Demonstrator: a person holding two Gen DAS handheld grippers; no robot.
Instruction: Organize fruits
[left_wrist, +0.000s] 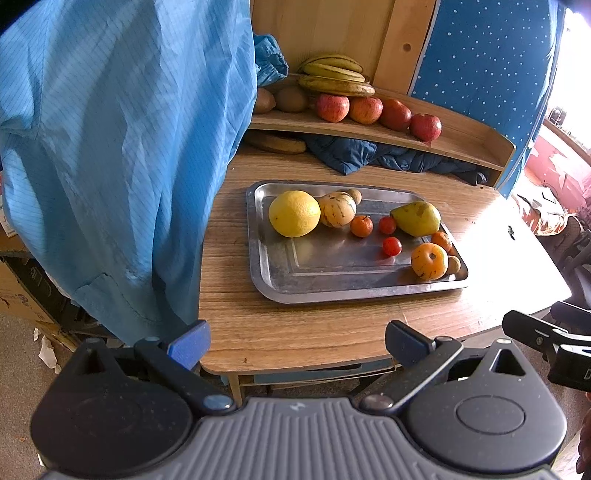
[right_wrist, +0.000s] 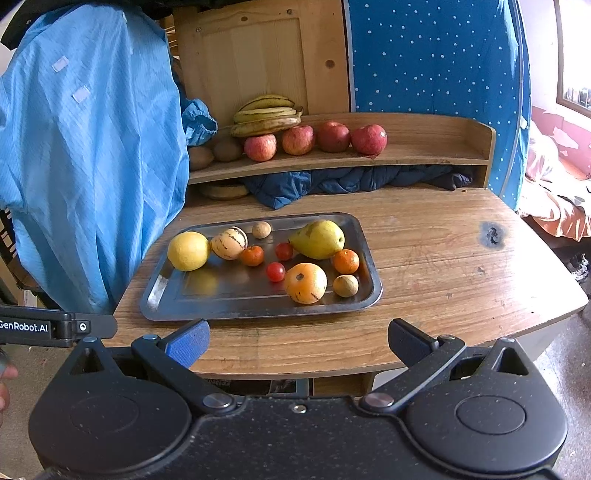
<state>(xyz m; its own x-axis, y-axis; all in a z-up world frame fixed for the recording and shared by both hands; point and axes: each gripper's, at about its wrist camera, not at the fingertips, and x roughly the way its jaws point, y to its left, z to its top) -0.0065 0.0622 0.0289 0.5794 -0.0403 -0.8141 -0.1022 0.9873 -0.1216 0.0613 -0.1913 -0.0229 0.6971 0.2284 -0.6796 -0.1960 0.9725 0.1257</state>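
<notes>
Both grippers (left_wrist: 297, 341) (right_wrist: 297, 341) apart, at table (right_wrist: 424, 240) edge; tray (right_wrist: 371, 258) near, right side bare.

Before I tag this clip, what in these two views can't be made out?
- Left end of the shelf: the blue garment covers it in both views, so anything there beyond the brown fruit is hidden.
- Under the shelf: a dark blue cloth fills the gap; a flat brown object shows only partly.
- Small brown fruit on the tray: left view hides most behind the orange fruit.
</notes>
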